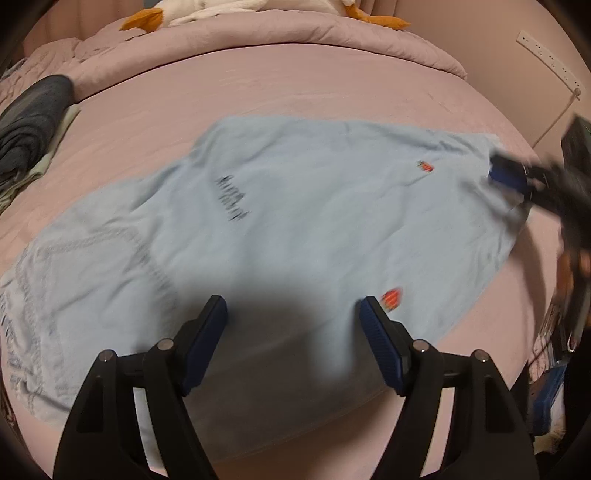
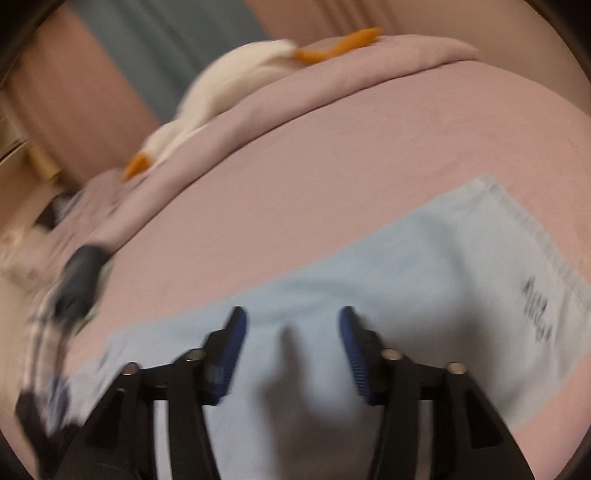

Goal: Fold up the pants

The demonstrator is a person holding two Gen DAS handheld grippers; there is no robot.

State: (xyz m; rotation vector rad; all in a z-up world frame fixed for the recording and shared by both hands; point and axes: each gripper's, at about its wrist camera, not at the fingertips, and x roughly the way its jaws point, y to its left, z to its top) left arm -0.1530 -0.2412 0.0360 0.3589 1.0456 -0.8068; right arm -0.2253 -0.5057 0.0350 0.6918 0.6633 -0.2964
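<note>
Light blue pants [image 1: 288, 221] lie spread flat on the pink bed sheet [image 1: 295, 81], with dark lettering and small orange marks on them. My left gripper [image 1: 293, 301] is open, just above the near edge of the pants, holding nothing. My right gripper [image 2: 291, 314] is open over the pants [image 2: 424, 280] and empty. It also shows blurred at the far right of the left wrist view [image 1: 509, 177], at the pants' right end; I cannot tell if it touches the cloth.
A dark grey folded garment [image 1: 33, 118] lies at the left of the bed. A white and orange plush toy [image 1: 229, 9] rests on the rolled pink duvet [image 1: 332, 33] at the head. A power strip [image 1: 550, 59] hangs on the right wall.
</note>
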